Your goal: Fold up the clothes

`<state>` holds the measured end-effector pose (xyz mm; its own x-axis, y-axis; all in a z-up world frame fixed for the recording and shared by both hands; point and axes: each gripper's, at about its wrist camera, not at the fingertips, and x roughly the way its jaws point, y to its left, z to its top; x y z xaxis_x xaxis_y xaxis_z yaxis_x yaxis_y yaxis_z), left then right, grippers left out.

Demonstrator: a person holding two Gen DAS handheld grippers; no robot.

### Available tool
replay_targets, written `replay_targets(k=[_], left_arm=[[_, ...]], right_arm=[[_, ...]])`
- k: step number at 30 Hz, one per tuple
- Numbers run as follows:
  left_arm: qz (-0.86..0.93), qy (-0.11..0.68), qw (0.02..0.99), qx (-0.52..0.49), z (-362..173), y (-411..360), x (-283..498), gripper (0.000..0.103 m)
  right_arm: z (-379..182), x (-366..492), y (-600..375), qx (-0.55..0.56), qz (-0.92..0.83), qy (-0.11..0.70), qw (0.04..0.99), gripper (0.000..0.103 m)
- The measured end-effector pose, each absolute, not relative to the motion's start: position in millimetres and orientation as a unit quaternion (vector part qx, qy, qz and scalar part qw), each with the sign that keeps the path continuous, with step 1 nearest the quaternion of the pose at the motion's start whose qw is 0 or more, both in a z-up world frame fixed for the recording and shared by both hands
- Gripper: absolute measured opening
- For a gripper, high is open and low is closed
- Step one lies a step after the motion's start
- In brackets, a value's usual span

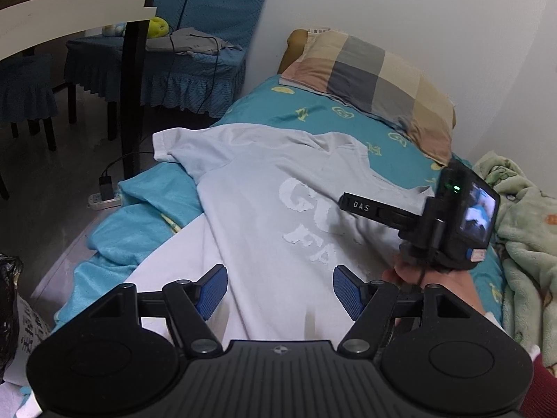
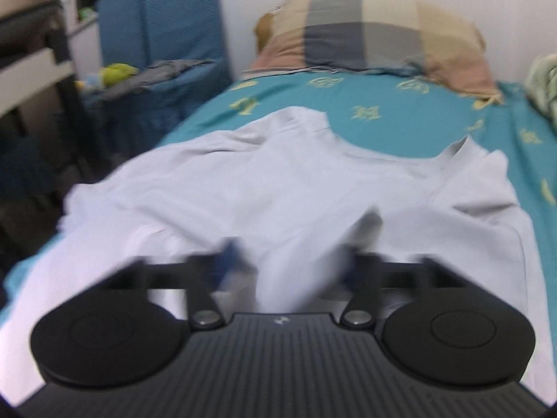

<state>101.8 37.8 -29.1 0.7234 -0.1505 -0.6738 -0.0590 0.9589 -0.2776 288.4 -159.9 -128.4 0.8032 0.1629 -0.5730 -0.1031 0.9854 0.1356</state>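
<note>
Matt grey cloth T-shirt (image 1: 264,188), woven checked pillow (image 1: 376,80), fleecy blanket (image 1: 522,230)

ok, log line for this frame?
phase: pre-fold | T-shirt: flat on bed | left gripper: open, empty | right gripper: open, blurred

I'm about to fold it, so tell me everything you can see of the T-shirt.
The T-shirt is pale grey, soft knit by the look, with white lettering on the chest, partly hidden. It lies spread and wrinkled on the teal sheet, collar toward the pillow, one short sleeve at the bed's edge. The open left tongs hover above its hem; the right tongs are too blurred to judge.
</note>
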Motion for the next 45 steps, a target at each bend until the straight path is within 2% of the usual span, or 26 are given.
replay_targets(k=[9,14,20,25,30,36,45], left_arm=[[-0.057,0.369,0.917,-0.142,-28.0,29.3,95.3,0.07],[-0.08,0.374,0.913,-0.14,-29.3,23.5,85.5,0.07],[-0.094,0.378,0.913,-0.119,-34.9,11.1,80.5,0.07],[-0.095,0.379,0.916,-0.085,-41.7,-10.2,109.6,0.07],[-0.109,0.369,0.92,-0.075,-52.4,-35.6,171.6,0.07],[-0.11,0.369,0.915,-0.121,-78.6,-62.1,258.8,0.072],[-0.095,0.419,0.903,0.006,-117.1,-115.9,328.1,0.058]], right_arm=[[-42.4,175.4,-203.4,0.108,0.082,0.271,0.953,0.083],[-13.9,97.0,-227.1,0.117,0.058,0.303,0.944,0.083],[-25.4,47.6,-256.7,0.214,0.028,0.327,0.92,0.083],[-44.0,47.0,-273.2,0.222,0.006,0.323,0.92,0.083],[-60.7,51.1,-294.1,0.23,-0.012,0.322,0.918,0.083],[-68.7,61.4,-322.9,0.269,-0.018,0.308,0.912,0.083],[-79.0,72.4,-343.7,0.329,-0.029,0.274,0.903,0.083]])
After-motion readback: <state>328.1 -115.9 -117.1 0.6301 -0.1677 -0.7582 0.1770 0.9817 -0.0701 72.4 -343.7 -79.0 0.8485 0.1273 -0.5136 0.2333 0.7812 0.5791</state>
